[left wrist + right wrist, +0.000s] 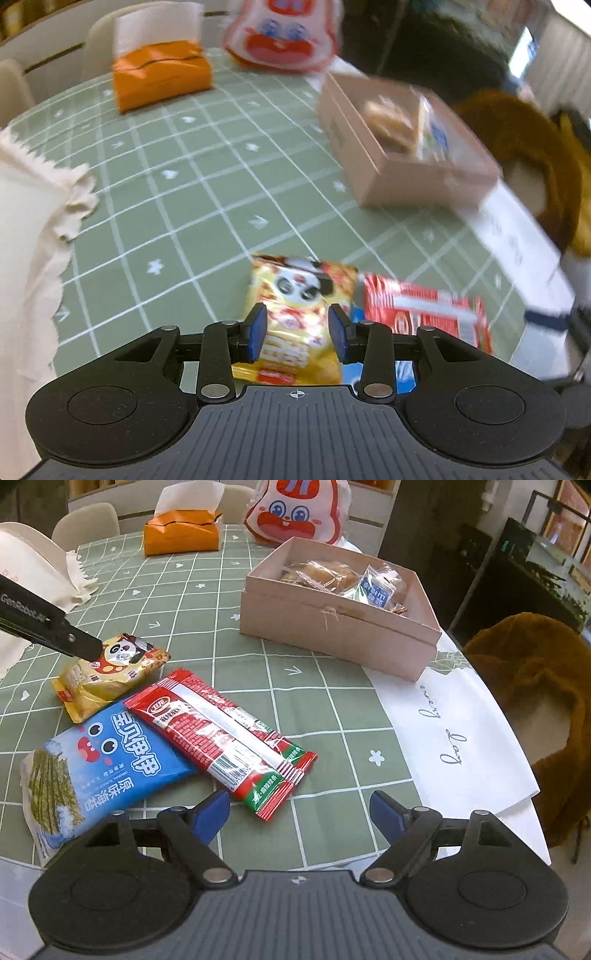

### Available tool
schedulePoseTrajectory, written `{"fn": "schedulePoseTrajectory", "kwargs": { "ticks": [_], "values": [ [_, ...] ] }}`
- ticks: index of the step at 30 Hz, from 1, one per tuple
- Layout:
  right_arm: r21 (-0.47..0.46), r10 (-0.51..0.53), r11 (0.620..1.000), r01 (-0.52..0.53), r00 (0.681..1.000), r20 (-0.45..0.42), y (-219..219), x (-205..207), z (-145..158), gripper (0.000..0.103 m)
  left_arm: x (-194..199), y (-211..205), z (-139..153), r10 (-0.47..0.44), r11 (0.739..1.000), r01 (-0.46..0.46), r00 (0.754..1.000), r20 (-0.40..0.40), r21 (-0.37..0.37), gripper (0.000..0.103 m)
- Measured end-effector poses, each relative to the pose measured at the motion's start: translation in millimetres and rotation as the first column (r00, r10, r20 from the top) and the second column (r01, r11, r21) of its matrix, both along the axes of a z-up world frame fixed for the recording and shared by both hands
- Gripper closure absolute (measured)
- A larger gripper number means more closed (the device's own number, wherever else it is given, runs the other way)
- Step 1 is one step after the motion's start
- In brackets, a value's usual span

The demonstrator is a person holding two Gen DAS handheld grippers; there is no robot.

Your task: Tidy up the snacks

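A yellow panda snack bag (295, 314) lies on the green checked tablecloth (184, 192). My left gripper (297, 328) is over it, its blue pads on either side of the bag with small gaps. In the right wrist view the left gripper's fingers (79, 642) rest on the same bag (110, 672). A red snack pack (221, 734) and a blue seaweed pack (107, 764) lie beside it. The pink box (332, 627) holds several wrapped snacks. My right gripper (299, 812) is open and empty, above the red pack's near end.
An orange tissue box (181, 535) and a red-and-white cartoon bag (295, 513) stand at the back. A white paper bag (33, 576) is at the left. A white printed sheet (461, 731) lies at the right table edge, a brown chair (535, 686) beyond.
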State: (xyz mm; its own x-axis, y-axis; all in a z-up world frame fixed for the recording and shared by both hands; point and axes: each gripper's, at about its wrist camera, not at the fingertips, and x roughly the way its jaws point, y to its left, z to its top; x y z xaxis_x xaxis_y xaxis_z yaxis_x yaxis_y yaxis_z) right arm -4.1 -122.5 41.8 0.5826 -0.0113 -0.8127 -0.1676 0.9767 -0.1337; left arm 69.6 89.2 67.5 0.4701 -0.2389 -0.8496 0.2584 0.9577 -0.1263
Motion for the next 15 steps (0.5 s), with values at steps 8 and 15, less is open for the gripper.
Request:
{"fn": "schedulePoseTrajectory", "kwargs": {
  "ticks": [8,15],
  "values": [
    [0.027,-0.019,0.999,0.02,0.999,-0.034,-6.4,-2.3,-9.6,0.019,-3.0,-32.1,-12.5,-0.097,0.99,0.099,0.995,-0.024,0.098,0.033],
    [0.063,-0.035,0.997,0.037,0.999,-0.028,-13.2,-5.7,-12.7,0.016,1.0,-25.6,-11.4,-0.045,0.988,0.038,0.998,0.041,0.151,0.048]
  ]
}}
